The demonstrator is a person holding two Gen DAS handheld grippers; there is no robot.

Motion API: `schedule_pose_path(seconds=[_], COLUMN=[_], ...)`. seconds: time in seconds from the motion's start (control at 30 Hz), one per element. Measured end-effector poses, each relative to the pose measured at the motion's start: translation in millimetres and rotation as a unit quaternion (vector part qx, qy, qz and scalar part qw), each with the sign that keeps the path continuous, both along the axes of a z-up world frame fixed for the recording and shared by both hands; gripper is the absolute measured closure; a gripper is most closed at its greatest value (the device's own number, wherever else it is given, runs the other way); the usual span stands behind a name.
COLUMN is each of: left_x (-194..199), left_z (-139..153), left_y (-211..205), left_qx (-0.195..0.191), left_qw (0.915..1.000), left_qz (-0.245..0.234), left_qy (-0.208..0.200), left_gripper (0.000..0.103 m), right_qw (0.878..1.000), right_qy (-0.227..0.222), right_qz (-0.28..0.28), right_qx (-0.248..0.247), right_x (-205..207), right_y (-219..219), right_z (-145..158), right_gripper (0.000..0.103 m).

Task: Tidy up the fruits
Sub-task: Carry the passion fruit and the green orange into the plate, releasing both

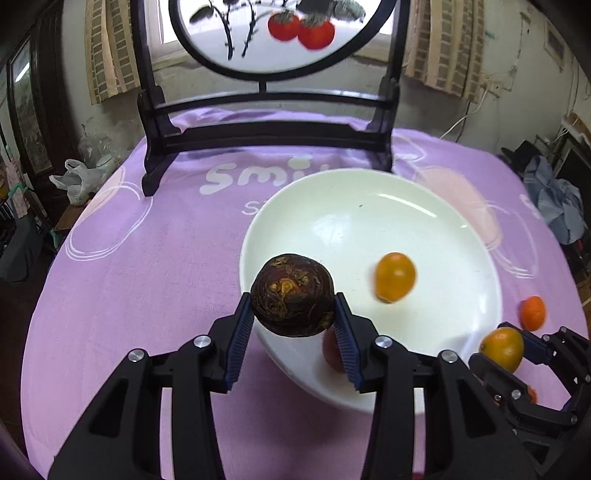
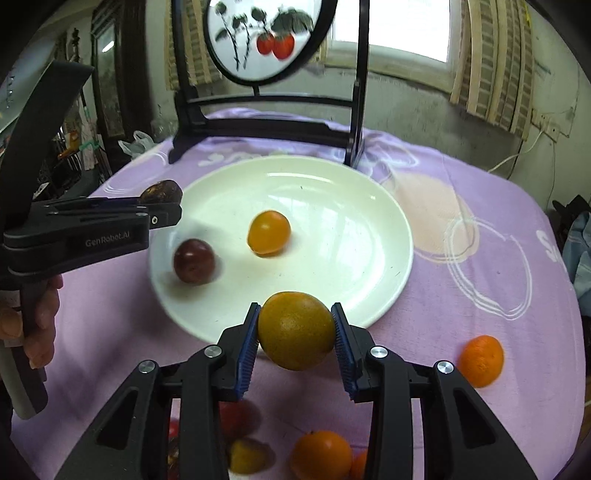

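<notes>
A white plate sits on the purple cloth, and everything here is placed by it. On the plate lie a yellow-orange fruit near its middle and a dark red plum toward its left edge as the right wrist camera sees it. The left gripper holds a mottled dark brown fruit clamped between its blue pads above the plate's near-left rim. The right gripper has its pads pressed on a greenish-orange citrus over the plate's near rim. Off the plate, a small mandarin rests on the cloth beyond its near-right edge, and more orange and red fruit lies in a blurred cluster on the near side, under the right gripper. Behind the plate's far rim stands a dark wooden screen stand carrying a round painted panel with red fruit.
</notes>
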State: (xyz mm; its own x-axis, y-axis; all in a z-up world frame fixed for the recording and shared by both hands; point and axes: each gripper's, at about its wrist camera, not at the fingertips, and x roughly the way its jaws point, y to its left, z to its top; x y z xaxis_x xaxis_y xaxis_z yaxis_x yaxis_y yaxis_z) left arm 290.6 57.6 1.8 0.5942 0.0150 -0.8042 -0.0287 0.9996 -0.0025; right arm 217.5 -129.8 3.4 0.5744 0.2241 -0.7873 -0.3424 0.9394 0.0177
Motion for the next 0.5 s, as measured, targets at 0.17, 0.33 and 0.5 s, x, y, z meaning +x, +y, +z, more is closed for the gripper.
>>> schedule_pose_path(seconds=[0.17,0.33,0.5], left_x=[17.5,-0.4,-37.9], left_z=[-19.3,-3.0,19.2], left_y=[-4.4,-11.1,-12.1], left_qx=[-0.003,-0.004,-0.010], left_qw=[0.9998,1.0000,0.9998], left_qz=[0.001,-0.003,-0.004], left_qy=[0.022,0.002,-0.017], left_gripper=[0.054,0.032,0.024], right_qw=[1.000,0.999,0.999], right_qy=[0.012,0.005,-0.002], right_qz=[-0.014,-0.019,-0.016], right_qx=[0.012,0.025,0.037], right_x=[11.3,2.0,-25.2], right_y=[1.1,-8.4,-22.7], right_z=[-9.1,-1.2,10.5], right_gripper=[0.052,0.044,0.044])
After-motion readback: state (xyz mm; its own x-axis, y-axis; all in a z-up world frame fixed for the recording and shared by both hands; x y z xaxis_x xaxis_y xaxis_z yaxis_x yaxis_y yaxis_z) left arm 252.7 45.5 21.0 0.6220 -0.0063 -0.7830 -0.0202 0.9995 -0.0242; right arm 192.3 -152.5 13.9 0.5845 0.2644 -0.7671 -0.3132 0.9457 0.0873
